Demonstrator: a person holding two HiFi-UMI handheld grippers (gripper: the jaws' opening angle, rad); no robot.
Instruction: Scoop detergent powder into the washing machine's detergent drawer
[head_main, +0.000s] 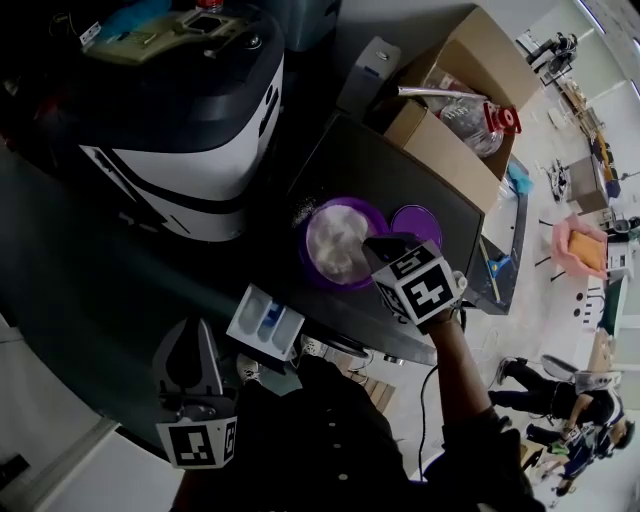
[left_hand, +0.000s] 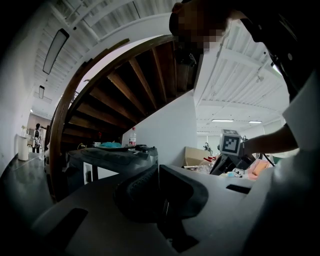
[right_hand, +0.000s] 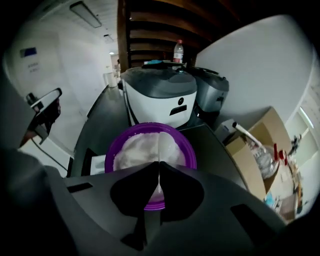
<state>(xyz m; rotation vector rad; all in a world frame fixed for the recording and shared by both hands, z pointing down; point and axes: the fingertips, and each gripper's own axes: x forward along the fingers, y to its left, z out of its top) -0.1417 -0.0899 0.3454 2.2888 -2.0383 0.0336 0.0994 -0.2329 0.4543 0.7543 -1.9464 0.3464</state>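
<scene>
Purple bowl (head_main: 305, 255) at centre of head view, filled w/ white detergent powder (head_main: 338, 240); bowl stands on dark tabletop (head_main: 400, 170); matching purple lid (head_main: 417, 222) lies flat just beside it at 3 o'clock.

Right gripper (right_hand: 159, 167) over bowl's 4 o'clock rim, pointing at the powder; jaws clenched tip to tip. Thin pale strip shows in the seam and runs on as a line across the powder; what it is can't be made out.

Detergent drawer (head_main: 250, 315) at 7 o'clock from bowl, near but apart; white body, blue compartment (head_main: 271, 320) facing up.

Washing machine (head_main: 190, 130), white w/ black top, at 10 o'clock from bowl; well apart from drawer.

Left gripper (left_hand: 159, 172) at 7 o'clock in head view, just beyond drawer, not touching it; jaws pressed together, nothing between them; aimed out into the room, away from bowl.

Cardboard box (head_main: 450, 150) at 1 o'clock from bowl; clear bottle (head_main: 470, 125) w/ red cap lying inside.
</scene>
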